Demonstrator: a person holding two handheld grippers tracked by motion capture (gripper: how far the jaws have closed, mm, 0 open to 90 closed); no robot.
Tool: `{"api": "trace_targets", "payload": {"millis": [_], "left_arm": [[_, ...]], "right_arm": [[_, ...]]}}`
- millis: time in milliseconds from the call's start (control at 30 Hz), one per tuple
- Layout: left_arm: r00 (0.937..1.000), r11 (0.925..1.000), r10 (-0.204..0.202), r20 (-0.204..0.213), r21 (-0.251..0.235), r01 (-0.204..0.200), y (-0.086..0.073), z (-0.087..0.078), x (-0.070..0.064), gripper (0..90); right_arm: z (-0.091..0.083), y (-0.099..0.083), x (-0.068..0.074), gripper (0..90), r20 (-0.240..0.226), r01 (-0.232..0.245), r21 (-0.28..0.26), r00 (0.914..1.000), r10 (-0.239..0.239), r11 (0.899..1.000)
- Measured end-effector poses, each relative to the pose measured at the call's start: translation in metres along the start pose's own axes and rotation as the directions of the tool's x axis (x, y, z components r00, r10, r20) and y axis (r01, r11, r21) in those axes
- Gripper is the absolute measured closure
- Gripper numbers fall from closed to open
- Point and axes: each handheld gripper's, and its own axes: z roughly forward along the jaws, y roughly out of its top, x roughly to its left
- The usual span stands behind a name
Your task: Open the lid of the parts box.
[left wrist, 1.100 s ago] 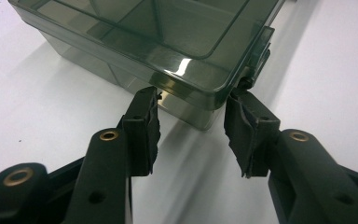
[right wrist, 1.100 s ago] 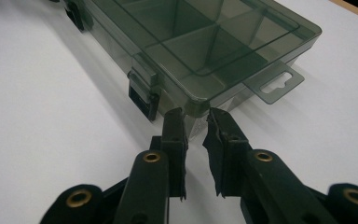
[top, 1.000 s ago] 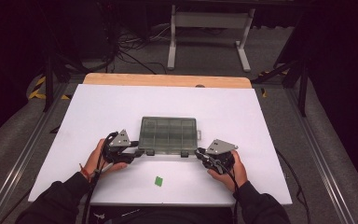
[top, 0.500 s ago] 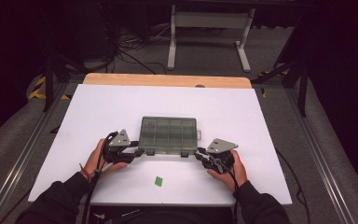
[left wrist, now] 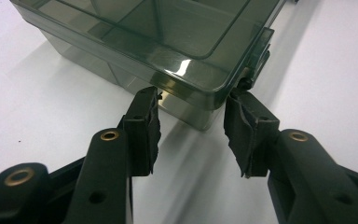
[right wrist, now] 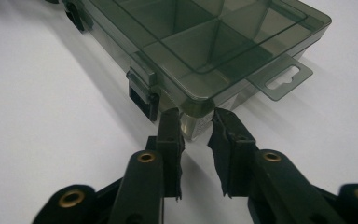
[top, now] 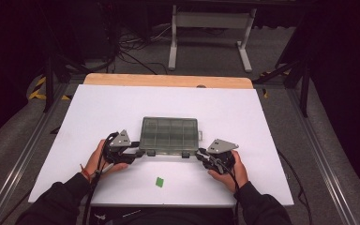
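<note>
1. The smoky clear compartment box [top: 169, 136] lies flat on the white bench [top: 243, 117], near the middle of it and toward my side, with its lid down over the dividers.
2. My left claw [top: 135, 152] sits at the box's 7 o'clock corner. In the left gripper view its jaws stand apart, one on each side of that rounded corner [left wrist: 200, 91], with the tips just at the wall under the lid's lip; I cannot tell whether the pads [left wrist: 145, 126] actually touch the plastic.
3. My right claw [top: 201, 157] sits at the box's 5 o'clock corner. In the right gripper view its jaws are parted by a narrower gap, with the tips just below the corner of the box [right wrist: 200, 100]; whether they press on it I cannot tell.
4. A dark latch [right wrist: 142, 95] is on the front wall of the box at about 10 o'clock from my right claw's tips, and a flat hang tab [right wrist: 282, 77] with a slot sticks out of the side wall at about 2 o'clock from them.
5. A small green piece [top: 159, 182] lies on the bench at 6 o'clock from the box, apart from it and between my two hands.
6. My left hand [top: 98, 159] and right hand [top: 229, 171] each hold a claw low over the bench.
</note>
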Motion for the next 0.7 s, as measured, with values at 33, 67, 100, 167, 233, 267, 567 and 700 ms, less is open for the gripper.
{"api": "trace_targets", "payload": {"millis": [33, 67, 100, 167, 233, 267, 567, 700], "left_arm": [[1.0, 1.0, -0.001, 0.0, 0.001, 0.001, 0.0, -0.0001, 0.0, 56.1], [1.0, 1.0, -0.001, 0.0, -0.001, 0.001, -0.0001, 0.0, 0.0001, 56.1], [1.0, 1.0, 0.0, -0.001, 0.001, 0.0, 0.0, 0.0, 0.0, 56.1], [1.0, 1.0, -0.001, 0.002, 0.002, 0.001, -0.0002, -0.0001, 0.0007, 56.2], [1.0, 1.0, -0.001, 0.003, 0.001, 0.001, -0.0002, -0.0001, 0.0007, 56.3], [1.0, 1.0, -0.003, 0.004, 0.0, 0.003, -0.0002, 0.0001, 0.0005, 56.4], [1.0, 1.0, 0.0, 0.002, 0.0, 0.0, -0.0002, 0.0003, 0.0007, 56.0], [1.0, 1.0, -0.002, 0.001, 0.0, 0.002, -0.0002, 0.0004, 0.0004, 55.9]], "right_arm": [[0.0, 0.0002, 0.0, 73.1, 0.002, 0.003, 0.0, 1.0, -0.003, 1.0], [-0.0002, -0.0001, -0.0009, 73.3, -0.003, -0.005, -0.003, 1.0, 0.005, 1.0], [-0.0001, -0.0006, -0.0016, 73.3, -0.008, -0.01, -0.006, 0.9999, 0.01, 1.0], [-0.0004, -0.0003, -0.0015, 73.4, -0.009, -0.007, -0.008, 0.9999, 0.007, 1.0], [-0.0004, -0.0002, -0.0016, 73.4, -0.009, -0.005, -0.007, 0.9999, 0.005, 1.0], [-0.0002, -0.0002, -0.0017, 73.4, -0.007, -0.006, -0.007, 1.0, 0.006, 1.0], [-0.0001, -0.0014, -0.0029, 69.9, -0.027, -0.029, -0.016, 0.9992, 0.028, 0.999], [-0.0004, -0.0012, -0.0041, 69.8, -0.031, -0.037, -0.028, 0.9989, 0.036, 0.999]]}}
